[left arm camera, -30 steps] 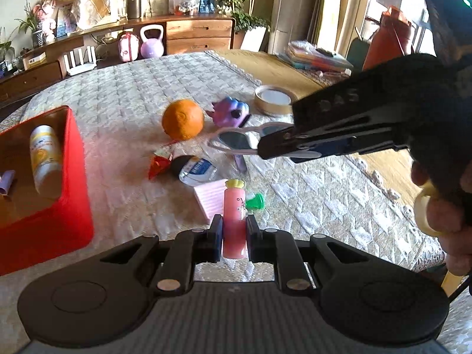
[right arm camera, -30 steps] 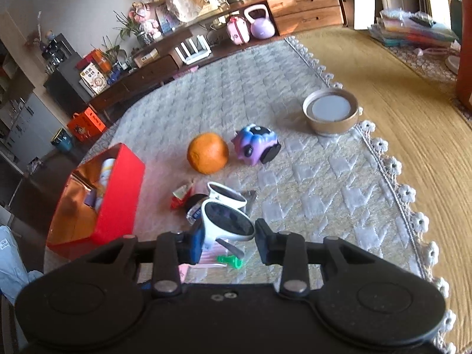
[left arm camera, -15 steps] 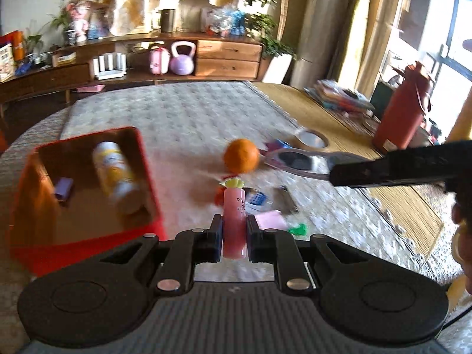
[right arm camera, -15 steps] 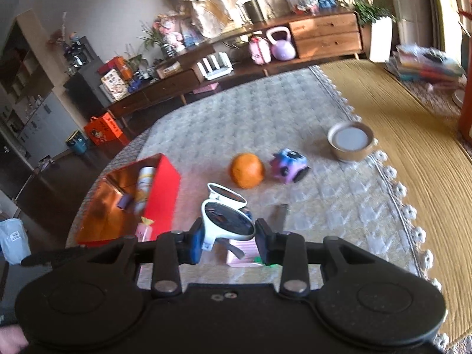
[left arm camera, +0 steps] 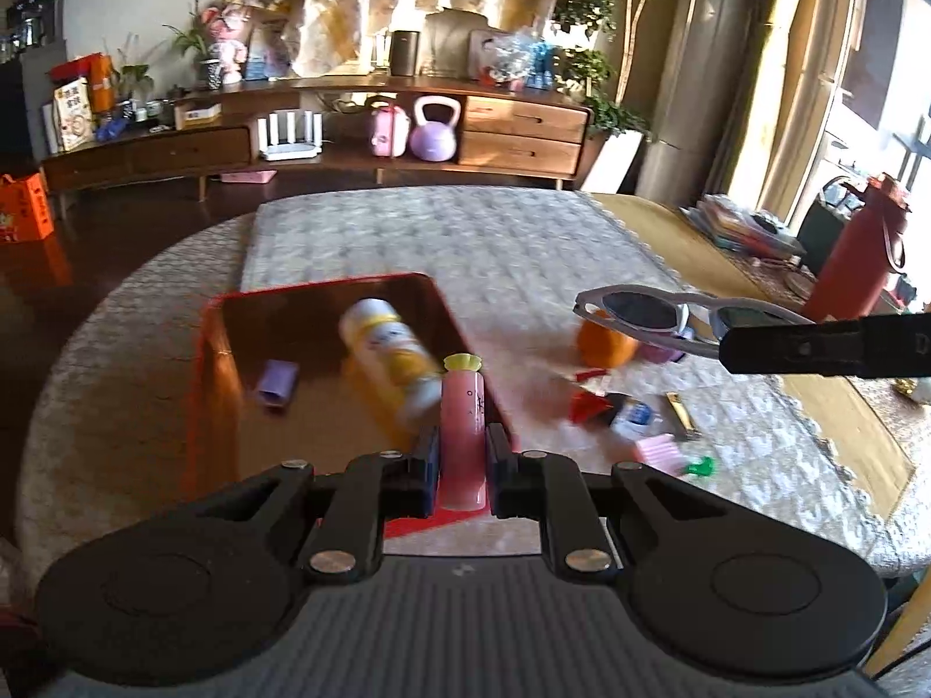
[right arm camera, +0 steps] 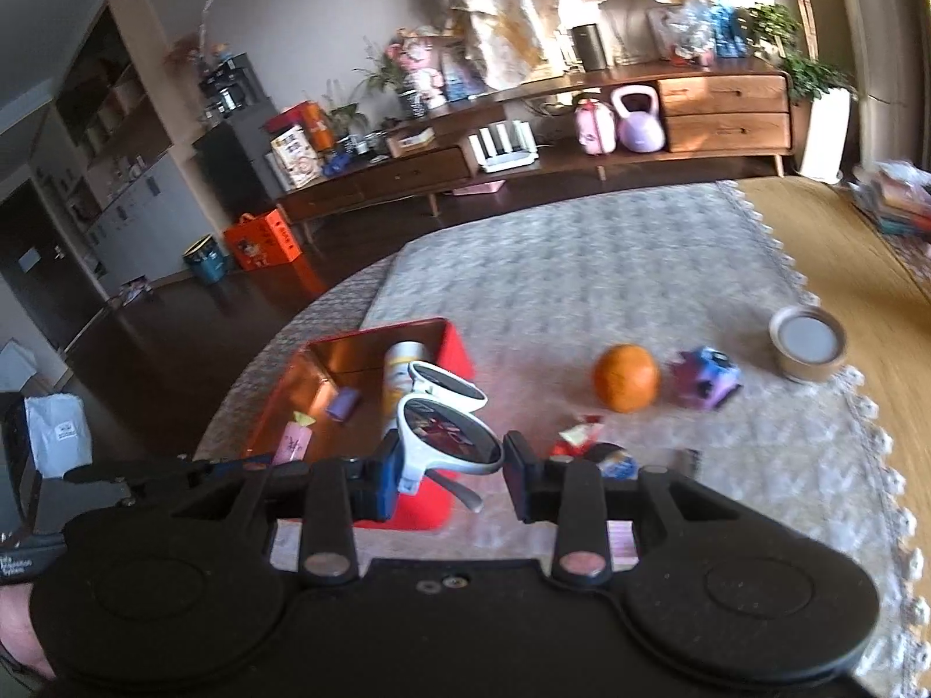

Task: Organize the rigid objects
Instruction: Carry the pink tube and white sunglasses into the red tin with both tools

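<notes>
Pink tube (left arm camera: pixel 462 436) clamped upright between the jaws of the left gripper (left arm camera: pixel 461 468), yellow cap up, held above the near right corner of the red box (left arm camera: pixel 212 384); likely about to be dropped in beside the white bottle (left arm camera: pixel 388 358) and small purple item (left arm camera: pixel 278 383) already lying inside. Right gripper (right arm camera: pixel 448 468) closed on the white sunglasses (right arm camera: pixel 448 427), gripped at one lens, held in the air near the box, probably next in line. Orange (right arm camera: pixel 626 377), purple toy (right arm camera: pixel 707 378) and small wrappers lie on the tablecloth (right arm camera: pixel 582 267), well apart from the box.
</notes>
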